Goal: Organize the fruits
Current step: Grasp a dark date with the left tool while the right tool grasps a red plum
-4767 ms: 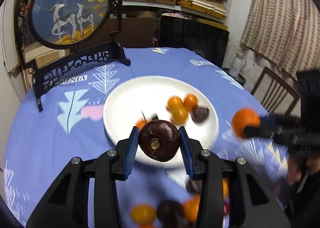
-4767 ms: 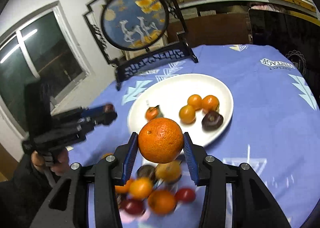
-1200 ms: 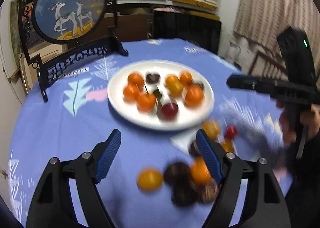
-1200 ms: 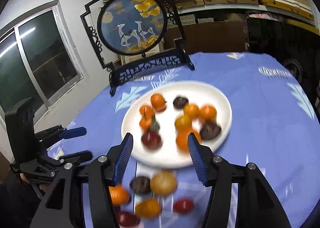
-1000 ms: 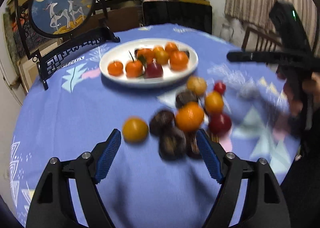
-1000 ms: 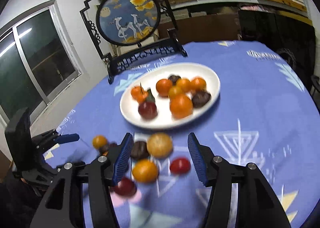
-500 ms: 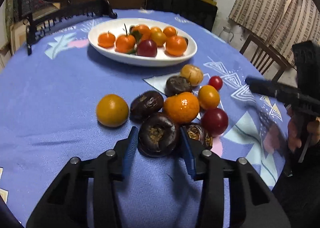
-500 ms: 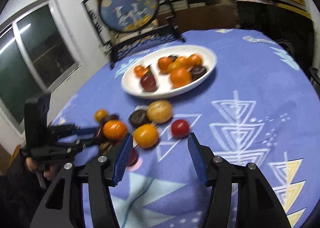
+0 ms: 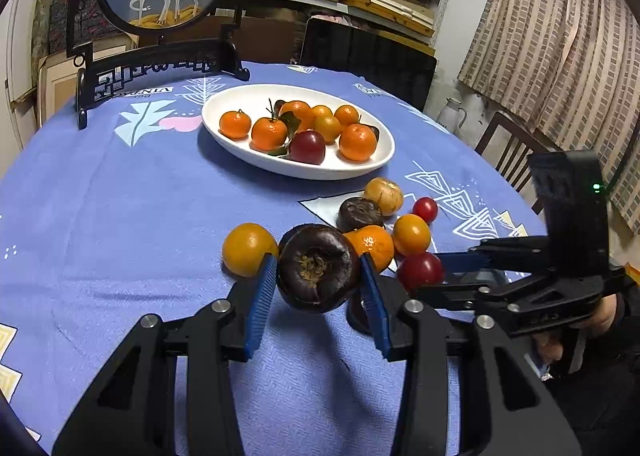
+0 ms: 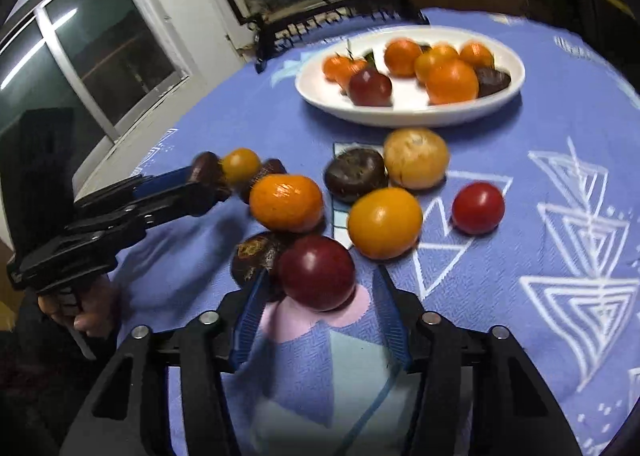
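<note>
My left gripper [image 9: 318, 284] clamps a dark, wrinkled round fruit [image 9: 318, 268] between its ribbed blue pads, lifted just off the blue patterned tablecloth [image 9: 120, 215]. My right gripper [image 10: 318, 300] stands wide, both pads flanking a smooth dark-red fruit [image 10: 316, 272] without gripping it. Ahead of both lie loose glossy oranges, and beyond them the oval white plate [image 9: 372, 169] of fruit. Printed lettering on the cloth near the black carved stand [image 9: 160, 67] is upside down; I cannot read it surely.

blue-clothed table [image 9: 120, 195], white plate [image 9: 384, 159], loose fruits [image 10: 384, 221]
</note>
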`<state>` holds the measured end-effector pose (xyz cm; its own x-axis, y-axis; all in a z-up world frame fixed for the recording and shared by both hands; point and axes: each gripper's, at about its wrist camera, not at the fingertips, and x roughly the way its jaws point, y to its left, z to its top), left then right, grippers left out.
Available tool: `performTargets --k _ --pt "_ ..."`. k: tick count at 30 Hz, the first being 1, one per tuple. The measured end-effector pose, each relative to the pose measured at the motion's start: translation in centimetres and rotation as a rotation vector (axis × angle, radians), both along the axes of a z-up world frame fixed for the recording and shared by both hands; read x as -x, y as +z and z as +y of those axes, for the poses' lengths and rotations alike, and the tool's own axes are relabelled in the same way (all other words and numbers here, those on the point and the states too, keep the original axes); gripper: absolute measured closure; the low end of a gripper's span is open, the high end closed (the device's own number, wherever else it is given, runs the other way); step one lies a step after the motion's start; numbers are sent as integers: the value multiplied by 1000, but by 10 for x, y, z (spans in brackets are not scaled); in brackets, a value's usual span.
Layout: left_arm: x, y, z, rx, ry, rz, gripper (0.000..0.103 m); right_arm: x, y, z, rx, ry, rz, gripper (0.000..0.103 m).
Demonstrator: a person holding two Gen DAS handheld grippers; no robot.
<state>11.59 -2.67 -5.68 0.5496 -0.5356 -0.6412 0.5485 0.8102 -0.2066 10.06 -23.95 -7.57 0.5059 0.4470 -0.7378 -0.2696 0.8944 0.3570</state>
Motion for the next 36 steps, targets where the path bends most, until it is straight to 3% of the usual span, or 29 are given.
performTargets --k 2,7,14,22,28,29,30,32,34,36 --pt "0 -1 0 3 0 5 62 1 1 -1 -18 5 -2 65" --pt "1 0 0 -1 1 2 62 12 14 -7 -41 2 -33 65" --pt "-8 22 -6 -24 6 -33 62 18 63 -38 -39 -23 -168 65" --pt "-82 63 -39 -36 13 -76 62 -63 96 -72 -42 -90 -200 65" --pt "-164 54 -74 -70 58 -15 61 -148 73 -71 -29 -143 -148 63" --pt "-177 49 -78 -86 70 6 61 -153 70 -70 -31 -146 -149 61" --pt "-185 45 -80 -96 80 28 61 -161 68 -70 -31 -157 -152 52" --pt "-190 42 -77 -84 95 50 58 -162 70 -73 -36 -175 -165 50" --pt "-179 46 -68 -56 93 33 41 -152 72 -72 -34 -169 -178 50" --pt "-160 52 -60 -46 83 4 34 -136 74 -72 -20 -165 -196 50"
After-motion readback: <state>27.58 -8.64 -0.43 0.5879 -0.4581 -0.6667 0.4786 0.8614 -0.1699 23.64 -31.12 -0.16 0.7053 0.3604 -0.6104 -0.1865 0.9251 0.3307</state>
